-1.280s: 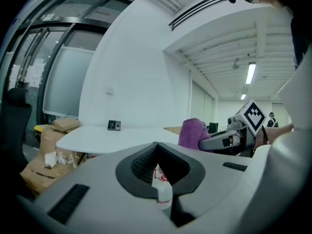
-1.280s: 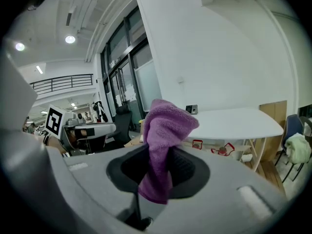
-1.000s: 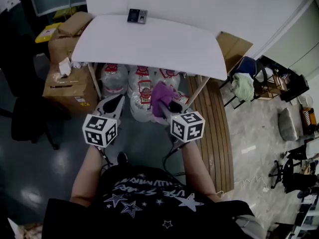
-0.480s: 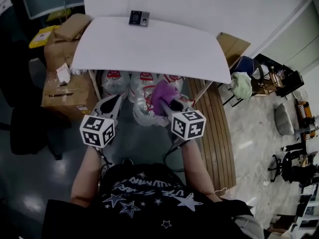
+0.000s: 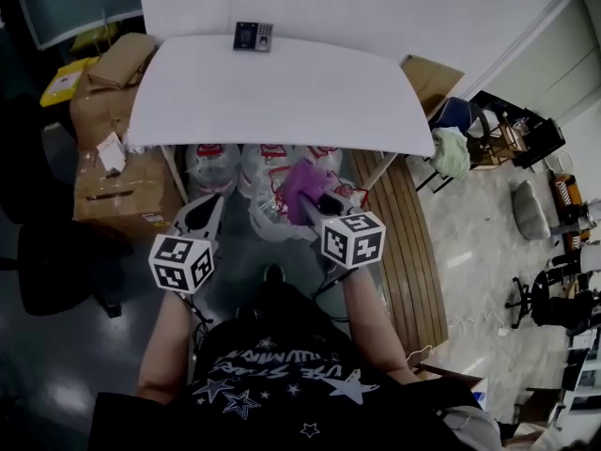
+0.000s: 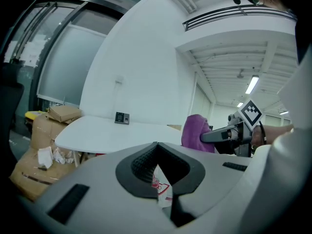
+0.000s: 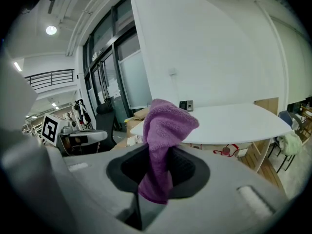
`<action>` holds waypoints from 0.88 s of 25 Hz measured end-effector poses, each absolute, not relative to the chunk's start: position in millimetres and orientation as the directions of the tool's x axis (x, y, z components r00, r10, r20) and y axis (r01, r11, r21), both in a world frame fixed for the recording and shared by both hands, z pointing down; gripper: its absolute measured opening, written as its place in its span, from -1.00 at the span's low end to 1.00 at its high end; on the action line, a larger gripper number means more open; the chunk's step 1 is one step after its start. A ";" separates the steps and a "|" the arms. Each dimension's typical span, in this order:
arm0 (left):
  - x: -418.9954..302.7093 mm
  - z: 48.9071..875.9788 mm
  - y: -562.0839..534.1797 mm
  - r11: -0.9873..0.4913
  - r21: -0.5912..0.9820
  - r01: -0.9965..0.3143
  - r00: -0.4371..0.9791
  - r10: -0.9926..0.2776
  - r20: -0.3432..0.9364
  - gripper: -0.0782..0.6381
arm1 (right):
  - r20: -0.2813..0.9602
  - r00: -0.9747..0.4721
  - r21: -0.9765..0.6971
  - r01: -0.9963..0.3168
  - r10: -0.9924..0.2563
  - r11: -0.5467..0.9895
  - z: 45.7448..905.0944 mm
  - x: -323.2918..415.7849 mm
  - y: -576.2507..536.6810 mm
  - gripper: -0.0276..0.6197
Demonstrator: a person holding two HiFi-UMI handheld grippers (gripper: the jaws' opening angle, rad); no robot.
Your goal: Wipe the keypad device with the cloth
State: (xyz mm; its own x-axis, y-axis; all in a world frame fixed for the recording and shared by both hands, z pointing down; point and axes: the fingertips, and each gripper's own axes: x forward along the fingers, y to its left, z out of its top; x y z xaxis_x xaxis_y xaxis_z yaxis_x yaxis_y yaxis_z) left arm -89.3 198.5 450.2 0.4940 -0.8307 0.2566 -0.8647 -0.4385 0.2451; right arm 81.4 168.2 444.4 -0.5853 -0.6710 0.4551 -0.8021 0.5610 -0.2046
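— Where's the keypad (image 5: 253,36)?
— At the far edge of the table (image 5: 282,97), by the wall, well apart from both grippers.
— And the cloth (image 7: 165,126)?
— Pinched in the right gripper (image 7: 158,167), bunched upright above its jaws.
— The left gripper (image 6: 156,165)?
— Jaws together, nothing between them, short of the table.

The person's shoe (image 5: 272,272) has stepped forward and now shows just behind the gap between the two grippers. The left gripper (image 5: 208,212) has drawn back a little toward the person, so it now sits slightly behind the right gripper (image 5: 315,200). The table (image 5: 282,92) ahead of them has come slightly nearer.
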 end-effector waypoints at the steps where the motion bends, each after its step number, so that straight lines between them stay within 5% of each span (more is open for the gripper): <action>1: -90.1 451.9 195.2 -0.435 0.246 -0.866 0.491 -0.831 0.260 -0.76 | 0.457 -0.586 -0.207 -0.801 -0.669 0.561 446.3 81.0 163.3 -0.62; 22: -105.4 477.4 25.4 -0.317 0.273 -0.908 0.399 -0.855 0.331 -0.76 | 0.495 -0.639 -0.233 -0.751 -0.590 0.618 480.7 72.3 -33.8 -0.62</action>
